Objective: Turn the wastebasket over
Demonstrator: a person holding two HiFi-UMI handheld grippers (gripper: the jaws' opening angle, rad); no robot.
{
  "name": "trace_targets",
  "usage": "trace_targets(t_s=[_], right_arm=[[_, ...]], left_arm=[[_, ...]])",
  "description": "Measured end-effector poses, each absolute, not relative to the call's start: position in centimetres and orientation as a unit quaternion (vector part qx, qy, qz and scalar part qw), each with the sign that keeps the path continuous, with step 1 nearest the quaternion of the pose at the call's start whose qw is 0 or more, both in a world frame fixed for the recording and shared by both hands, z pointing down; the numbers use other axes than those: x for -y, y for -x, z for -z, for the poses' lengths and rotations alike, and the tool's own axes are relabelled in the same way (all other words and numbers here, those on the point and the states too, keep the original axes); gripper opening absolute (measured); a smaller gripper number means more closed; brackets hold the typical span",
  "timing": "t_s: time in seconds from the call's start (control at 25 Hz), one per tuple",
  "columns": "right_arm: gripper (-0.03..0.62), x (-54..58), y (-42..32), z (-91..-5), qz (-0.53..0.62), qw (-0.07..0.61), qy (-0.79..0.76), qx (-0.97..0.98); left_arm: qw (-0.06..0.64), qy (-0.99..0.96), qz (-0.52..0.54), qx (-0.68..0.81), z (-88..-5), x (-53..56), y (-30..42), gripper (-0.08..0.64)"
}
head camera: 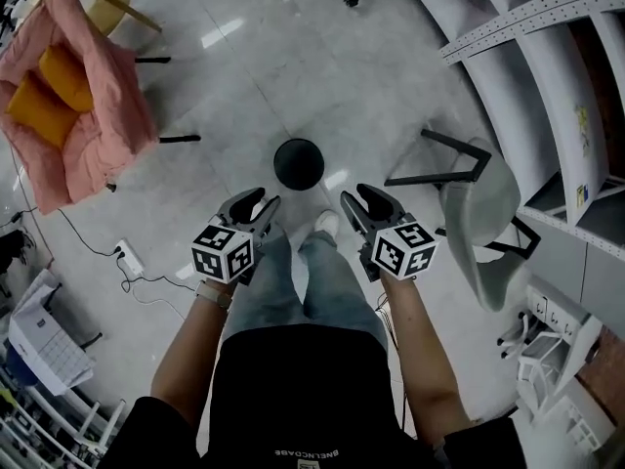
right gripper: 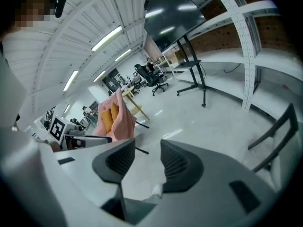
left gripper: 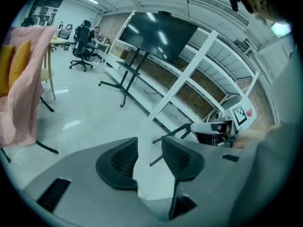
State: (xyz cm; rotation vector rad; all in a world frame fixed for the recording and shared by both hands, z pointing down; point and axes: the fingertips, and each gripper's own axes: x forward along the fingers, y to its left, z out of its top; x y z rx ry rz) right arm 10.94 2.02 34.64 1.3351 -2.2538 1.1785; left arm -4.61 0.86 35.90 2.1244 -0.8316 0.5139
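On the pale floor (head camera: 244,76), just ahead of the person's feet, stands the wastebasket (head camera: 298,162). It is round and black, and from above it shows as a dark disc. The interior is too dark to tell whether anything is inside. The left gripper (head camera: 260,203) and right gripper (head camera: 359,201) hang side by side near it, clear of it. Both sets of jaws stand apart, released, with nothing between them

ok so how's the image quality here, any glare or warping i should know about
Head view: bright streaks of glare on the glossy floor, though the wastebasket reads sharp and dark. Left gripper view: heavy fisheye bends the shelving, the corners go black, and the whole frame is slightly soft. Right gripper view: same warping, with the ceiling lights blown out bright.
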Motion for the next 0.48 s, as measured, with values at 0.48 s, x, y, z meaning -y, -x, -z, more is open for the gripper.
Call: trace_targets(t_s=[0.48], right_arm=[[0.245,-1.6,-9.6,-50.0,-0.492,0.176,-0.466,0.714]], left_arm=[[0.449,-0.811,-0.262,0.267,-51.8,-0.1,5.8,0.232]])
